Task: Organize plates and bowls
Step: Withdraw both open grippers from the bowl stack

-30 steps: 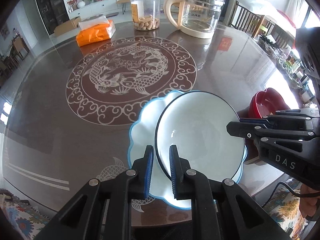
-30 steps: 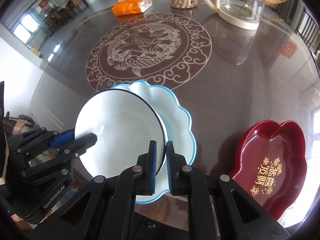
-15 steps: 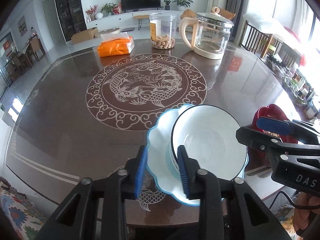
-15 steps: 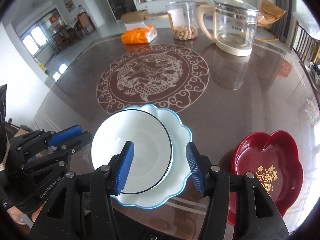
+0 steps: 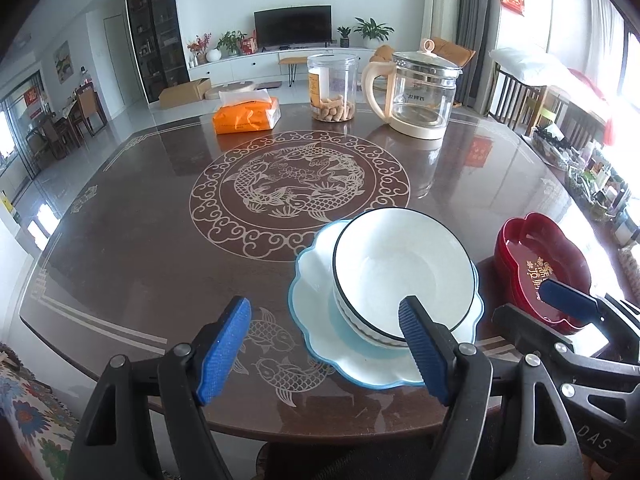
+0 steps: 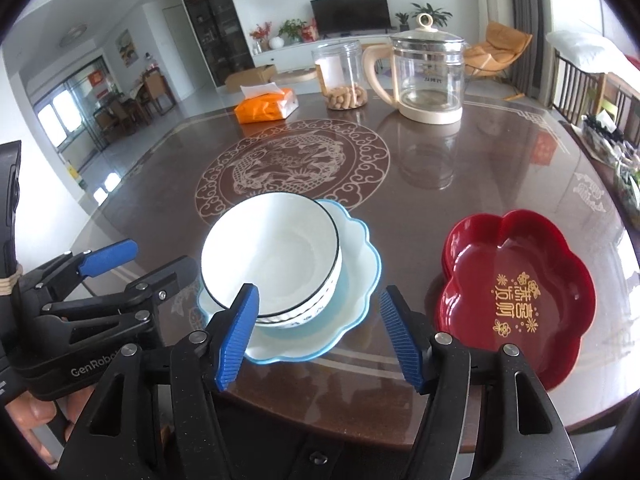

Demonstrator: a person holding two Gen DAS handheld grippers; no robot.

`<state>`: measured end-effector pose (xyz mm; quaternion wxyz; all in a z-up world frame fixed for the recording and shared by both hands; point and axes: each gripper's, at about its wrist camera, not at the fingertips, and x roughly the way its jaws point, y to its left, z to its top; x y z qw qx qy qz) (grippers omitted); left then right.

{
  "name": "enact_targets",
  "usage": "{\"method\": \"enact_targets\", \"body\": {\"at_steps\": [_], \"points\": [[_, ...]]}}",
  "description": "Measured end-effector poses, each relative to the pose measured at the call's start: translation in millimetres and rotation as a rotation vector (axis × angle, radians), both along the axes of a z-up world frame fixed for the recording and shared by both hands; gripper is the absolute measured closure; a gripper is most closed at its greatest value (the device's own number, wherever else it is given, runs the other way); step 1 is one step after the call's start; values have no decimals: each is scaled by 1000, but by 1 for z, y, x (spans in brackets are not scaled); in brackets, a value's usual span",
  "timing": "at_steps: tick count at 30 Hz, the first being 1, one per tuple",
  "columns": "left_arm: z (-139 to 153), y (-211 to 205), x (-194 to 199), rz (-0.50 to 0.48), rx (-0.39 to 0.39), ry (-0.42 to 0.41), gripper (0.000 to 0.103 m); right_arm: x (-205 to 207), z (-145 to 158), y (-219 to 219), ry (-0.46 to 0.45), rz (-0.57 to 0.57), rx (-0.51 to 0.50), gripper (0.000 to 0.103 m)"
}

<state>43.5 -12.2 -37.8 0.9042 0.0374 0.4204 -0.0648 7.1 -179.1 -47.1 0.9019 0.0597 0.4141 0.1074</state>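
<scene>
- Bowl (image 5: 404, 276) sits in the plate (image 5: 320, 332) on the bench (image 5: 140, 240).
- Left gripper (image 5: 326, 346) fingers spread wide, empty, bowl just ahead.
- Right gripper (image 6: 318, 334) likewise, holding nothing.

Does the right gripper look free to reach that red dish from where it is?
Probably yes. The right gripper is open and holds nothing, and the red dish sits just to its right near the table edge, with only bare tabletop between. The bowl on its plate lies off to the other side.
</scene>
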Motion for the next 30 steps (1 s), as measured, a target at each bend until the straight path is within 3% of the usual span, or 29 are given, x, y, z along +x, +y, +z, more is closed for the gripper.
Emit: {"method": "enact_targets", "body": {"at_steps": [5, 10, 11, 14, 17, 19, 23, 24, 25, 28, 30], "points": [[-3, 1, -8, -6, 9, -11, 27, -21, -5, -7, -74, -47, 8, 35], [-17, 29, -30, 9, -37, -67, 25, -63, -2, -11, -281, -105, -23, 32], [-23, 36, -33, 21, -50, -69, 23, -75, -2, -11, -330, -118, -39, 26], [-42, 52, -44, 49, -107, -47, 20, -98, -5, -6, -425, -114, -80, 24], [-56, 56, -54, 60, -125, -29, 6, -99, -17, 4, -391, -77, -163, 23], [-61, 55, -61, 28, -127, -41, 6, -98, -23, 7, -364, -82, -210, 23], [-64, 53, -66, -7, -67, -56, 6, -113, -9, 3, -490, -79, -136, 23], [-65, 55, -66, -7, -68, -47, 6, -114, -10, 4, -518, -52, -112, 18], [-67, 57, -65, -1, -72, -40, 6, -111, -15, 7, -511, -13, -109, 18], [-72, 68, -64, 33, -103, -19, 6, -93, -34, 14, -330, 57, -99, 19], [-74, 78, -65, 56, -142, -20, 6, -97, -37, 8, -332, 46, -35, 19]]}}
